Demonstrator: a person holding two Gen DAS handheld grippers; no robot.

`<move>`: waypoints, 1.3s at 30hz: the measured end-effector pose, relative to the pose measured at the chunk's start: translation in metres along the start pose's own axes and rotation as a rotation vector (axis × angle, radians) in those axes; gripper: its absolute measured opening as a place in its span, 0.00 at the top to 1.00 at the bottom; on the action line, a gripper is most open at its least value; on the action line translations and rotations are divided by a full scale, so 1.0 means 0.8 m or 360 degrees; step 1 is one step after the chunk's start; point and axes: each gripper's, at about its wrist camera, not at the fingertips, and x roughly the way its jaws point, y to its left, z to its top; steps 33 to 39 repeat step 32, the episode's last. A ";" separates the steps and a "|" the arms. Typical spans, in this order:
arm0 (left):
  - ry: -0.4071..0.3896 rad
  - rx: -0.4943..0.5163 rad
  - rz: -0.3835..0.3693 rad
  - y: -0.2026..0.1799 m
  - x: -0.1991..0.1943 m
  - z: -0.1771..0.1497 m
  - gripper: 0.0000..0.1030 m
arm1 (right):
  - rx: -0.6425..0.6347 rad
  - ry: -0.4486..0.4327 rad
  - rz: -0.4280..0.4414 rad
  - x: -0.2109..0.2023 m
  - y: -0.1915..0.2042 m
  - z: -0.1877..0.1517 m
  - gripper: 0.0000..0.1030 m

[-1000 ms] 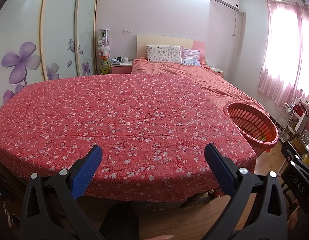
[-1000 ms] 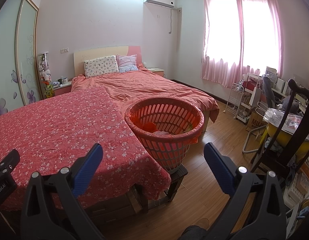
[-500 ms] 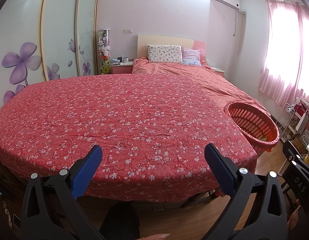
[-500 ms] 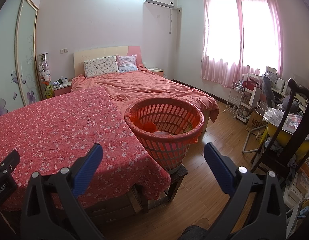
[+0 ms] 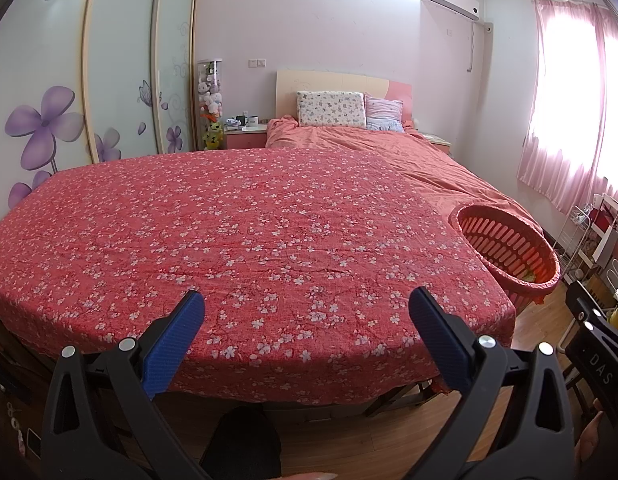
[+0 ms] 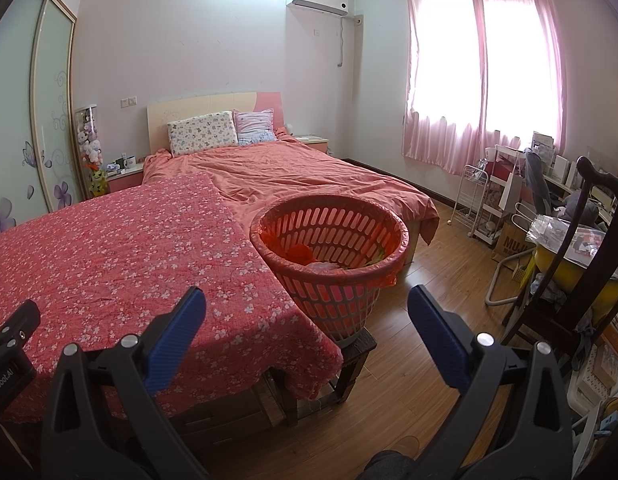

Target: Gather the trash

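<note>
Holding both grippers spread wide and empty, we find the basket (image 6: 329, 256) dead ahead of the right gripper (image 6: 307, 316), just beyond its tips; from the left gripper (image 5: 307, 316) it sits far off right. No loose trash shows on the tablecloth (image 5: 229, 232).

One basket (image 6: 341, 264) beside one table (image 6: 109, 256); two pillows (image 6: 201, 133) on one bed (image 6: 301, 180) beyond
</note>
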 end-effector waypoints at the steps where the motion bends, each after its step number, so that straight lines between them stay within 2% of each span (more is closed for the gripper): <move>1: 0.0000 0.0000 -0.0001 0.000 0.000 0.000 0.02 | 0.0000 0.0000 0.0000 0.000 0.001 0.000 0.04; 39: 0.0000 0.0029 0.0016 0.002 0.000 0.002 0.02 | 0.0003 0.0006 0.0007 -0.001 0.003 -0.003 0.04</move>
